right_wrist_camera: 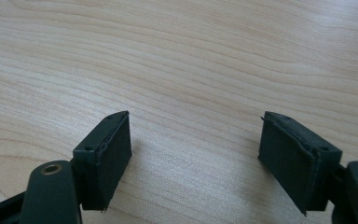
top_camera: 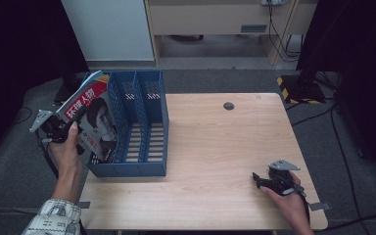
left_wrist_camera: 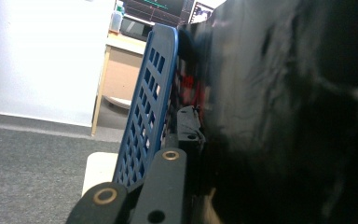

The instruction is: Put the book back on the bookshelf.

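A magazine with a red title band and a portrait on its cover leans tilted in the leftmost compartment of a blue file rack. My left gripper is shut on the magazine's left edge, outside the rack's left wall. In the left gripper view the magazine's dark cover looms close on the right, beside the rack's perforated blue wall. My right gripper rests low over the wooden table near its front right corner. Its jaws stand wide open over bare wood, with nothing between the pads.
The rack stands at the table's left edge; its other two compartments hold nothing. A small dark round cap is set into the tabletop at the back. Beyond the table lie grey carpet, a white panel, wooden furniture and trailing cables at the right.
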### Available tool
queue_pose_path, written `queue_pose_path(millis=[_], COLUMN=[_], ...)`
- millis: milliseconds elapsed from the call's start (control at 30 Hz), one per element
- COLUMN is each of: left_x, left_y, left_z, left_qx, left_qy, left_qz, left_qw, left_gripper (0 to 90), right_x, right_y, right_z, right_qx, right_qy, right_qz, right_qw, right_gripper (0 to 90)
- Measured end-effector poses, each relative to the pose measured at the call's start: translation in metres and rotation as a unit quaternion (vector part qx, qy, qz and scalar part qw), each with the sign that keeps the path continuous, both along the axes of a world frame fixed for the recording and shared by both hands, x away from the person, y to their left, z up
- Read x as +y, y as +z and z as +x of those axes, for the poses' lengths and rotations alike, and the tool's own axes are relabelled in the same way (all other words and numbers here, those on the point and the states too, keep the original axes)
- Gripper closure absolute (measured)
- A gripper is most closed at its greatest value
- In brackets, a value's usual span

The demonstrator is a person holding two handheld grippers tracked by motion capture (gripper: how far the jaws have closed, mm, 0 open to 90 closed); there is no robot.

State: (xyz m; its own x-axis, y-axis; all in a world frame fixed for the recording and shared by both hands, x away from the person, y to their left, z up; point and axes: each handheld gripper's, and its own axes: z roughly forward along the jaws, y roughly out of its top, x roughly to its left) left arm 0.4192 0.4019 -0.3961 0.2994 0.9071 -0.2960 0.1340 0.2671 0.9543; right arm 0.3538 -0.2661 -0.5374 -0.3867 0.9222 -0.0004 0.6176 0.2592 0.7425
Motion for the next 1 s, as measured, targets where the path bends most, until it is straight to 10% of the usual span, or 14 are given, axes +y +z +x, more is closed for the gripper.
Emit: queue_pose_path(millis=[1000], left_x=[0.004], left_y=[-0.011], left_z=[-0.003], left_qx=[0.014], left_qy=[0.020], left_qz=[0.008], left_qw=[0.9997], left_gripper=[84.2], right_x=[0.000], right_y=[0.000], right_z=[0.000], right_qx=[0.000], right_qy=[0.003], right_qz=[0.001], right_qw=[1.0000], right_gripper=[25.4])
